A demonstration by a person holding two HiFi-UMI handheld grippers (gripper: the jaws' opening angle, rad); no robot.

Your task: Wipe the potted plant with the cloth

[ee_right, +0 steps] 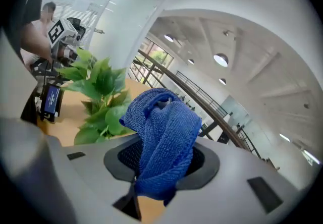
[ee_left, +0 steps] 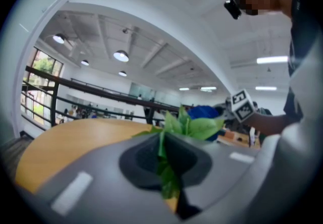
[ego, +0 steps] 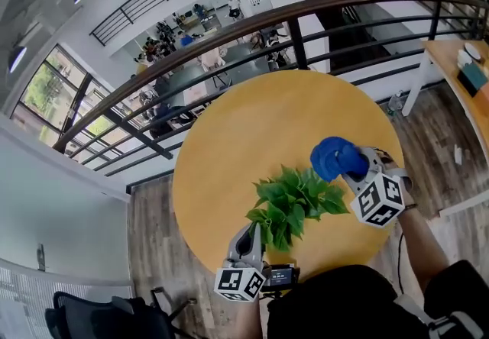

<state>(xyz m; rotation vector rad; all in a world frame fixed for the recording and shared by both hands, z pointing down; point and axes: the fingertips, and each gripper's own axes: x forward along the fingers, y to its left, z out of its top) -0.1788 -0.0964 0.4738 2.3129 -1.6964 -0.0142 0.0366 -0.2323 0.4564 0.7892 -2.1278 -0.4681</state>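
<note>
A balcony railing point(ego: 229, 40) curves behind one round wooden table point(ego: 252, 124), with a lower floor showing beyond it. One plant point(ego: 294, 200) stands near the table's front edge, its base hidden under its own foliage. One blue cloth point(ego: 336, 156) hangs just beside the foliage, bunched and pinched in the closed right gripper point(ee_right: 161, 165). The left gripper point(ee_left: 169, 167) is clamped on a leaf of the plant, which covers its tips.

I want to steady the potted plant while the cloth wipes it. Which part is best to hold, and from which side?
Probably an outer leaf on the near side of the plant, pinched flat, coming from the person's side. The leaves spread wide and nothing firmer shows; the left gripper is shut on one there, leaving the right side free for the cloth.
</note>
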